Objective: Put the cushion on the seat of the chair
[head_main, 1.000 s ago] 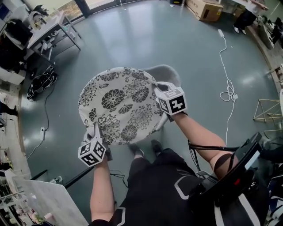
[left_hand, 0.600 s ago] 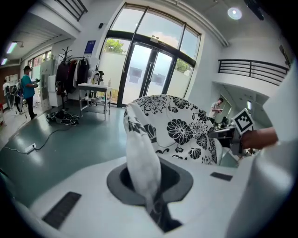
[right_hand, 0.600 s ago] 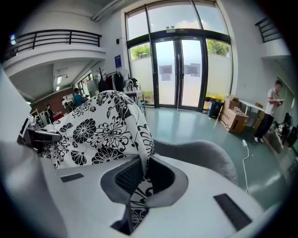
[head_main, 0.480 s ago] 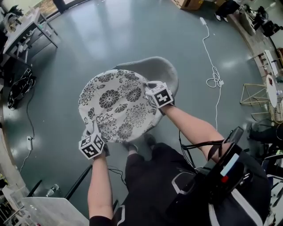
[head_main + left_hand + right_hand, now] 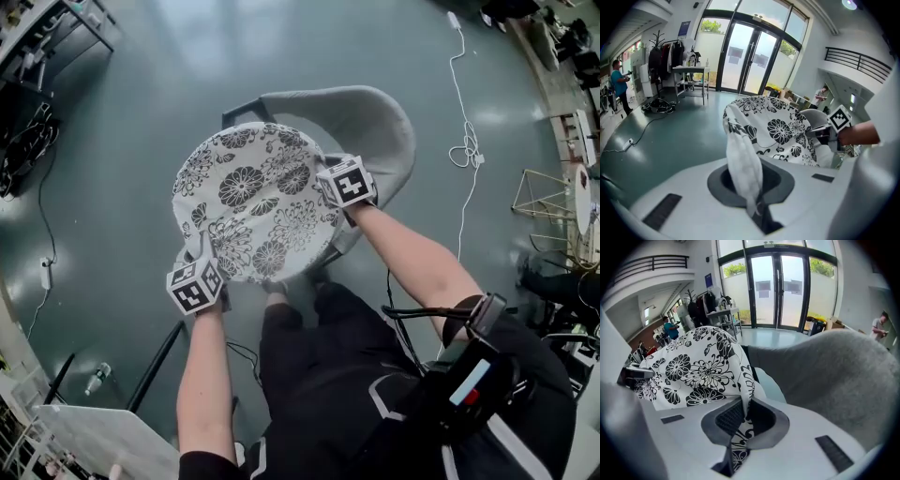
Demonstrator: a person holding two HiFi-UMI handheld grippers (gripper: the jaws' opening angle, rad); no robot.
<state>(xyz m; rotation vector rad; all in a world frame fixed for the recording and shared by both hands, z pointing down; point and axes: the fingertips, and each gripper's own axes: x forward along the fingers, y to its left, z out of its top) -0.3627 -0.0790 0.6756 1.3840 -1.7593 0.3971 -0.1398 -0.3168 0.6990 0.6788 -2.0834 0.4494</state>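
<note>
A round white cushion (image 5: 251, 202) with black flower print hangs between my two grippers, over the seat of a grey shell chair (image 5: 361, 117). My left gripper (image 5: 199, 267) is shut on the cushion's near left edge; the pinched cloth (image 5: 743, 164) runs into its jaws. My right gripper (image 5: 336, 195) is shut on the cushion's right edge, close beside the chair's backrest (image 5: 834, 376); patterned cloth (image 5: 740, 427) is clamped between its jaws. The cushion covers most of the seat, which stays hidden under it. Whether it touches the seat I cannot tell.
A white cable (image 5: 464, 141) lies coiled on the green floor right of the chair. Desks and bags (image 5: 28, 141) stand at the far left. A dark pole (image 5: 155, 366) lies on the floor near my left arm. A wire frame (image 5: 548, 197) stands at the right edge.
Both grippers have sunk with the cushion, bringing it from in front of the chair to over its seat. The grip on both edges is unchanged.
</note>
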